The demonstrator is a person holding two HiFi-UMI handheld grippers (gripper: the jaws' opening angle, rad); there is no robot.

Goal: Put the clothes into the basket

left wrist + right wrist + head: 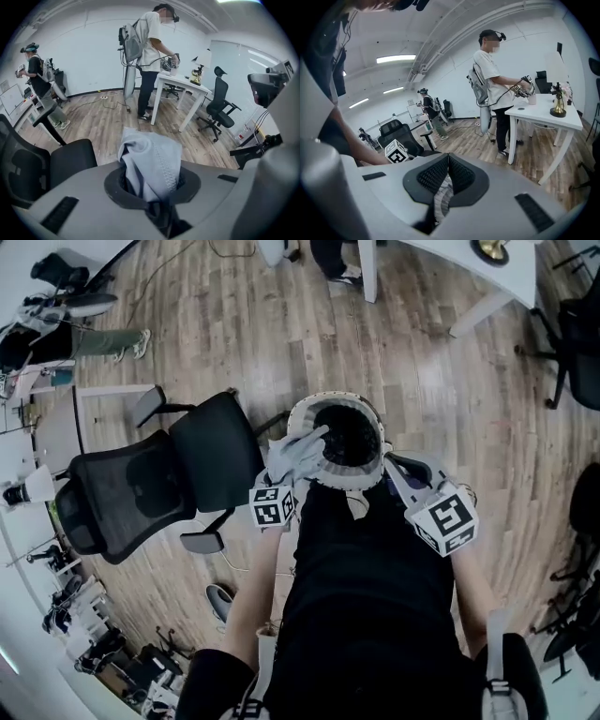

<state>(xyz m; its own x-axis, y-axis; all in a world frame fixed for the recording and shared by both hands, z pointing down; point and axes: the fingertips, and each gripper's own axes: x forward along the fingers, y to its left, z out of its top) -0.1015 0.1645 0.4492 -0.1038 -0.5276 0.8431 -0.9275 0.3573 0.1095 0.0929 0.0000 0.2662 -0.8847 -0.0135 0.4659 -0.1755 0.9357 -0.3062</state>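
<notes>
The left gripper [152, 186] is clamped on a pale blue cloth [152, 157], which bunches up out of its jaws. In the head view, the cloth [293, 456] runs lengthwise up and right over the left rim of the basket [352, 481] at frame centre, its tip pointing into the dark opening. The right gripper [446, 176] is closed on what looks like the basket's ribbed white right rim. A chair [169, 474] sits just left, with bare floor [281, 324] above.

One basket [349, 482], one garment [289, 457]
</notes>
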